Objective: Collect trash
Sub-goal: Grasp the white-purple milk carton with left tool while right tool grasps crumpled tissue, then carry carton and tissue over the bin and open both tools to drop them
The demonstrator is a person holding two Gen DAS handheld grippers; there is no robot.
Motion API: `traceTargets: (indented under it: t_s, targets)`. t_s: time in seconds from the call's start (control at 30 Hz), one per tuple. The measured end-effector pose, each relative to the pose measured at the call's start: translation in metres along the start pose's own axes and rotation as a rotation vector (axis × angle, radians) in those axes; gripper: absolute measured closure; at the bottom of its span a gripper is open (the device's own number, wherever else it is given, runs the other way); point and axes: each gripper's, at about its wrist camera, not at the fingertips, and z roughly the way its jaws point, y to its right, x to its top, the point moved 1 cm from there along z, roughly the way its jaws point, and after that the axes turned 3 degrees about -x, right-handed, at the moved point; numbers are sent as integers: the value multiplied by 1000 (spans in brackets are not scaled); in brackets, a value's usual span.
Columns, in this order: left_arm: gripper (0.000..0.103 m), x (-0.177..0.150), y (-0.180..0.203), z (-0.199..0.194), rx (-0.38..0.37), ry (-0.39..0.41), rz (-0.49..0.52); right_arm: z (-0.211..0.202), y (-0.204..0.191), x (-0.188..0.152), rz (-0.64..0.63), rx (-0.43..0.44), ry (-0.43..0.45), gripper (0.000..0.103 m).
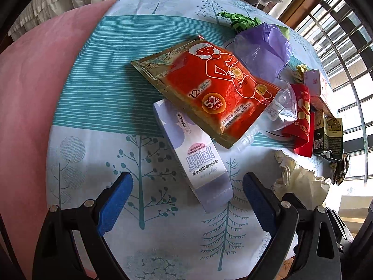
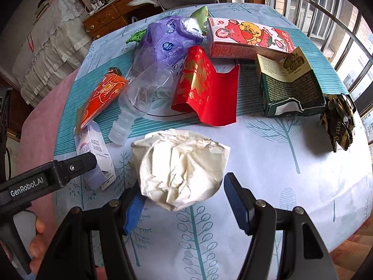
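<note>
Trash lies scattered on a round table with a tree-print cloth point(image 1: 98, 163). My left gripper point(image 1: 187, 194) is open, its jaws either side of the near end of a white and lilac carton point(image 1: 198, 161). An orange heat-pack pouch point(image 1: 209, 88) lies across the carton's far end. My right gripper point(image 2: 184, 200) is open around a crumpled cream paper ball point(image 2: 179, 170), which also shows in the left wrist view point(image 1: 300, 177). The left gripper's body point(image 2: 46, 179) shows in the right wrist view, beside the carton point(image 2: 98, 154).
Behind lie a crushed clear bottle point(image 2: 139, 98), a purple plastic bag point(image 2: 167, 39), a red packet point(image 2: 205, 88), a strawberry-print box point(image 2: 247, 39), a torn green box point(image 2: 291, 86), a crumpled dark wrapper point(image 2: 338, 121) and green paper point(image 1: 240, 21). A barred window point(image 2: 326, 11) stands at right.
</note>
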Motion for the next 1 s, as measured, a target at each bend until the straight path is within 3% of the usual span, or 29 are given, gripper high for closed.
traceTargets:
  t_s: [0.07,0.13,0.17,0.23,0.4,0.47,0.77,1.0]
  targets:
    - [22,5,0,11,5,-21,7,4,3,0,18,-3,-4,37]
    - [40,8,-2,18,-10,-43,9,5,6,1,31,-5,7,47]
    - [45,10,-6,21,-15,-50,6,5,7,2,35,0,8,58]
    - [65,11,-9,23,-10,-53,6,4,9,2,37,0,12,59]
    - [68,8,-18,20,0,-36,19,-4,13,0,31,8,24,67]
    - [68,3,-24,15,11,-28,16,-8,15,-2,19,20,12,90]
    - [69,-41,-33,-30,22,32,-24,-47,16,-12,-96,80,24,90]
    - [69,-116,-8,-89,3,137,-57,-98,27,-42,-246,169,67,90]
